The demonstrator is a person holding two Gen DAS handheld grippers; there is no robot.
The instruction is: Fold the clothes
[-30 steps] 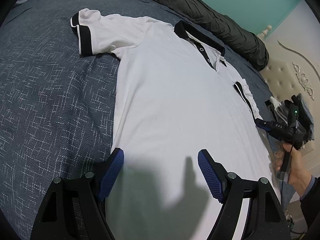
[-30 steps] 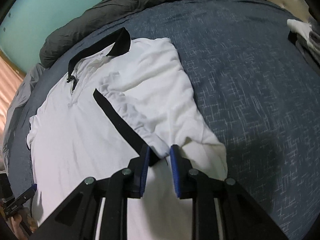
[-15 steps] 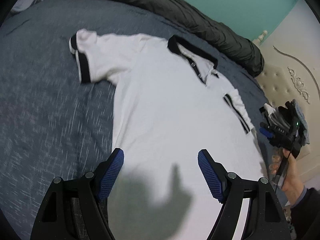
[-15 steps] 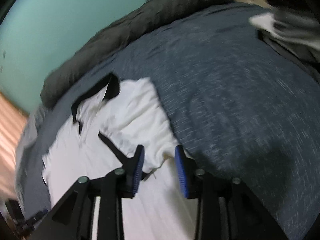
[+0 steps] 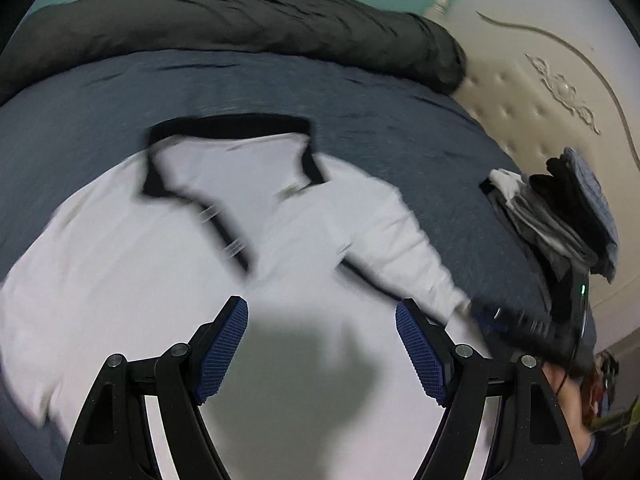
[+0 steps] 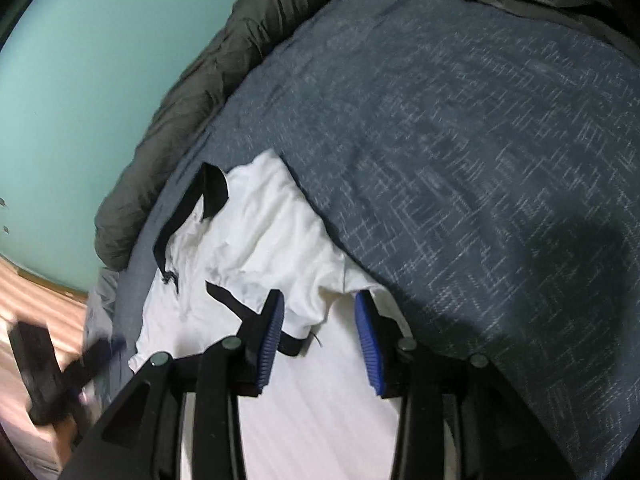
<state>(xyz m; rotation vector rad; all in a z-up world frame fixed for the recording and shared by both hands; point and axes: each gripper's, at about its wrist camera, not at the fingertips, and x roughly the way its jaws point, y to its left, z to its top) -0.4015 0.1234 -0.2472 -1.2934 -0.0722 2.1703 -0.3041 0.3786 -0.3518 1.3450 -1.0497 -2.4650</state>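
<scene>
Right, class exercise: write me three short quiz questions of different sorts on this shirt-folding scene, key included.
1. True or false: the right claw is shut on the sleeve.
2. Which colour trims the collar of the white polo shirt? A red, B black, C green.
3. Fill in: the folded sleeve lies on the shirt's ____.

Key: 1 false, its jaws stand open around the sleeve's edge. 2 B. 3 body. The left claw is open too, above the shirt on the dark blue bedspread.
</scene>
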